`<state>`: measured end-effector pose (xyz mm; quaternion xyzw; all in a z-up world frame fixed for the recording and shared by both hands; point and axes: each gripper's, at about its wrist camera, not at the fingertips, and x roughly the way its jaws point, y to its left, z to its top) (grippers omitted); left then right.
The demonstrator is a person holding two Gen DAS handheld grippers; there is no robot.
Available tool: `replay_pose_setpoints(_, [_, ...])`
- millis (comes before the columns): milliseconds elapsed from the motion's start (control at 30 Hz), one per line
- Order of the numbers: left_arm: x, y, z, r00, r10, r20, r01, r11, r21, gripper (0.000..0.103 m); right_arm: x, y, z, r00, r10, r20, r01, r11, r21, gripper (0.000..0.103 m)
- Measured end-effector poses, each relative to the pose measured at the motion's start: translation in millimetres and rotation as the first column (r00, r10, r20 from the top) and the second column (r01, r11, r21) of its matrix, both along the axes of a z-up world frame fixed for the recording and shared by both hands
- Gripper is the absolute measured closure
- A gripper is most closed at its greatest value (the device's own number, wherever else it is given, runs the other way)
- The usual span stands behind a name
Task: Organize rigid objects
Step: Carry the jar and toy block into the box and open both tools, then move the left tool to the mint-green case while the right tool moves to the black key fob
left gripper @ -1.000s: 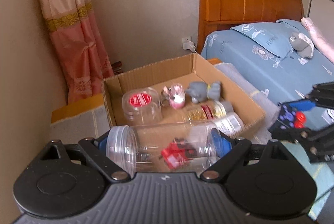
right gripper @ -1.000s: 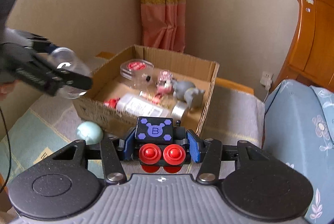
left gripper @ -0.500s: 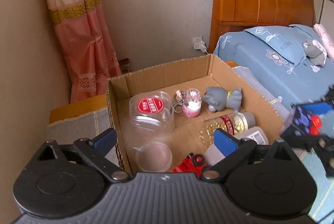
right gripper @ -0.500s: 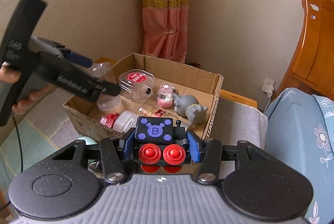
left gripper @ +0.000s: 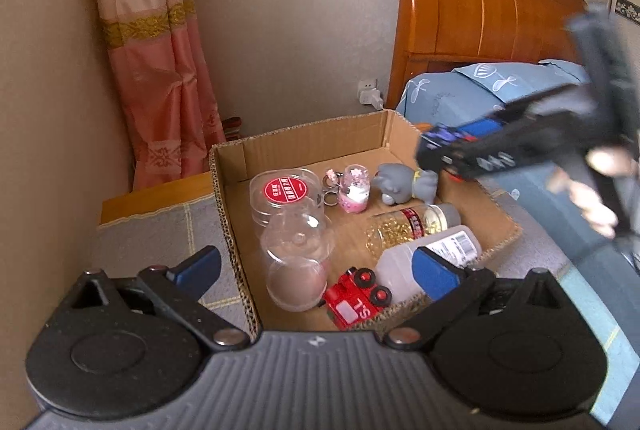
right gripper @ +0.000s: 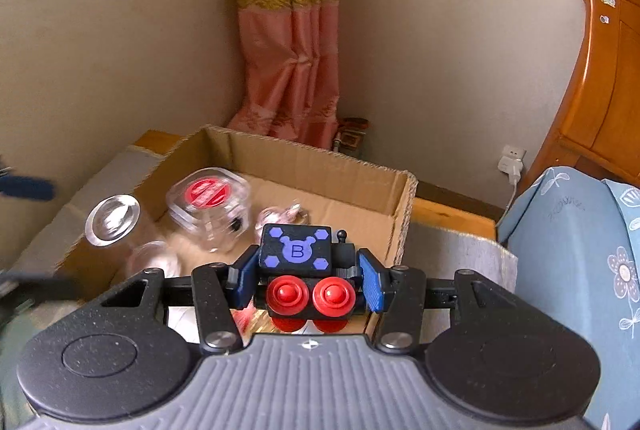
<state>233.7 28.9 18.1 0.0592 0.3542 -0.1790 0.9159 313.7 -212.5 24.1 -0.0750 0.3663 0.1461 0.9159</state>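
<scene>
A cardboard box (left gripper: pixel 304 145) holds several items: a clear jar (left gripper: pixel 296 262) lying near the front, a clear tub with a red label (left gripper: pixel 282 191), a red toy train (left gripper: pixel 354 300), a white bottle (left gripper: pixel 432 254), a bottle of gold beads (left gripper: pixel 404 226), a grey figurine (left gripper: pixel 404 181) and a pink globe keychain (left gripper: pixel 354 189). My left gripper (left gripper: pixel 316 270) is open and empty above the box's front edge. My right gripper (right gripper: pixel 306 278) is shut on a black toy with red wheels (right gripper: pixel 298 258), held over the box's right wall (right gripper: pixel 404 213); it also shows in the left wrist view (left gripper: pixel 460 149).
The box (right gripper: pixel 320 157) sits on a grey cloth-covered surface (left gripper: pixel 160 230) in a room corner. A pink curtain (left gripper: pixel 160 69) hangs behind. A bed with a blue sheet (right gripper: pixel 580 250) and wooden headboard (left gripper: pixel 480 29) stands at right. A wall plug (left gripper: pixel 370 95) is behind the box.
My left gripper opened and let the clear jar go; it now lies in the box. My right gripper carried the black toy from beside the box to over its right side.
</scene>
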Motion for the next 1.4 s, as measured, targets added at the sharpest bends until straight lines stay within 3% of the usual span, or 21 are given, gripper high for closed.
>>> replay_pose_setpoints(233, [-19.5,4.0,9.2,1.0,0.0,0.023,0.0,1.0,0.007,0.002,46.7,3.9,-4.4,0.999,-0.031,-0.017,0.031,0.999,-0.02,0.045])
replay_pose_setpoints(300, [-20.5,4.6,8.6,1.0,0.006,0.02,-0.007,1.0,0.011,0.002,56.9,4.4,-6.4,0.999,-0.053,-0.014,0.053,0.998,-0.022,0.027])
replay_pose_setpoints(333, [-22.5,4.3,8.1,1.0,0.01,0.02,-0.01,1.0,0.012,0.002,59.8,4.4,-7.1,0.998,-0.059,-0.02,0.059,0.998,-0.019,0.012])
replay_pose_setpoints(533, [-27.0,6.6,1.2,1.0,0.018,-0.01,-0.017,1.0,0.01,0.002,42.5,4.6,-0.2,0.999,-0.038,0.009,0.038,0.999,0.004,0.002])
replay_pose_setpoints(1033, [-63.2,3.6,12.5,0.999,0.032,0.003,-0.032,0.999,0.009,0.002,-17.9,4.5,24.3,0.999,-0.025,0.045,0.024,0.999,0.025,0.0])
replay_pose_setpoints(1233, [-86.6,7.0,17.2,0.989,0.133,0.058,-0.135,0.991,0.026,0.002,-62.3,3.1,28.3,0.998,-0.025,0.061,0.023,0.999,0.038,0.0])
replay_pose_setpoints(1400, [-99.4,14.3,2.6,0.977,0.207,0.058,-0.209,0.977,0.031,0.001,-113.1,4.4,19.4,0.994,-0.01,0.107,0.003,0.998,0.068,0.0])
